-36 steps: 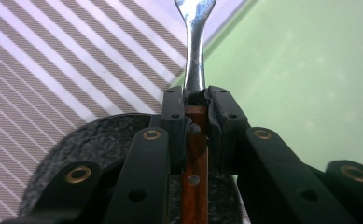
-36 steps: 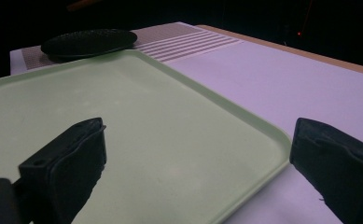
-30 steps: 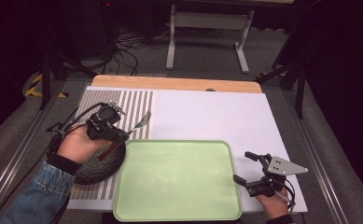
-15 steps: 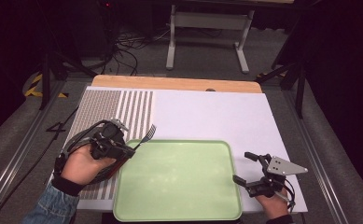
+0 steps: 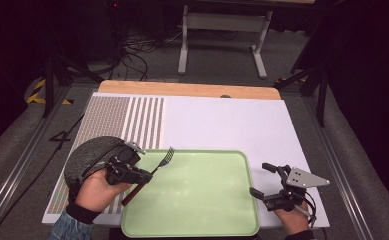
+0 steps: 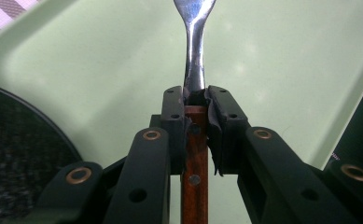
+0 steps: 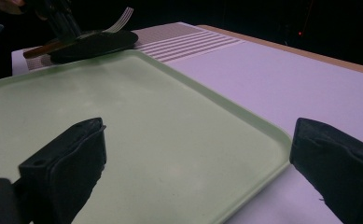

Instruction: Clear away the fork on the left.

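Observation:
A fork (image 5: 158,165) with a brown wooden handle (image 6: 195,177) and a metal neck (image 6: 194,56) is clamped in my left gripper (image 5: 144,176). The jaws are shut on the handle's top end (image 6: 197,100). The fork slants over the left rim of a pale green tray (image 5: 202,200), tines (image 5: 167,155) pointing to the far right. My right gripper (image 5: 259,179) sits at the tray's right edge, open, with nothing between its fingers (image 7: 198,128). From there the fork (image 7: 121,18) and the other hand are seen across the tray (image 7: 123,102).
A dark round plate (image 5: 89,152) lies on the striped part of the white mat (image 5: 142,115), just left of the tray; its rim (image 6: 16,140) is close under my left gripper. Plain white mat (image 5: 232,125) stretches behind the tray. A wooden table edge (image 5: 182,89) runs along the back.
My left hand has carried the fork nearer and lower, from above the plate to the tray's left rim, uncovering the plate. The right gripper has stayed put.

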Available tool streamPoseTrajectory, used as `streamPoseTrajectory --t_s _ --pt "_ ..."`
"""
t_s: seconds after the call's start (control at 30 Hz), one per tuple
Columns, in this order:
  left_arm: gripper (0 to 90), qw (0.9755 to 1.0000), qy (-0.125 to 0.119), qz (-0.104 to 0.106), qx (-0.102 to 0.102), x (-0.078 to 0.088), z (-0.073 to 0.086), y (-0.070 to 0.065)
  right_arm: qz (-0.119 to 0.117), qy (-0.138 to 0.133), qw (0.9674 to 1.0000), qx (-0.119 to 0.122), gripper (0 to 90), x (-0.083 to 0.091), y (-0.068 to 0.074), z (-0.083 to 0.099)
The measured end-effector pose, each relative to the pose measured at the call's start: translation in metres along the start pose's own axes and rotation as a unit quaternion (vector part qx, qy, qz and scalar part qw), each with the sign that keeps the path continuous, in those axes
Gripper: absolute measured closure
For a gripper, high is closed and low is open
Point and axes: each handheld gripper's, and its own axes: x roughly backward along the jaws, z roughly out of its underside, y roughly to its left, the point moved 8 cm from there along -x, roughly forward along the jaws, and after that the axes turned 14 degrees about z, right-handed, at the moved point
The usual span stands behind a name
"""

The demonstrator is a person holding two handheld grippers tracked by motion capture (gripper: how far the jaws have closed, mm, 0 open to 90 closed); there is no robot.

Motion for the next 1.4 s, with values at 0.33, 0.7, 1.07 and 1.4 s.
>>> streamPoseTrajectory --t_s 0.33,0.7,1.07,1.4 --pt "78.2 0.9997 0.007 0.017 0.015 -0.015 0.008 -0.005 -0.002 0.001 1.0000 0.000 4.4 -0.001 0.001 0.000" --pt "78.2 0.9995 0.015 0.015 0.023 -0.028 0.013 -0.005 -0.004 0.002 1.0000 0.001 4.4 -0.002 0.003 0.001" --pt "78.0 0.9990 0.027 0.000 0.035 -0.042 0.016 0.000 -0.005 0.001 1.0000 0.001 4.4 -0.001 0.003 0.000" --pt "77.9 0.9982 0.039 -0.021 0.041 -0.048 0.018 0.002 -0.007 0.003 1.0000 0.000 4.6 -0.002 0.004 0.001"
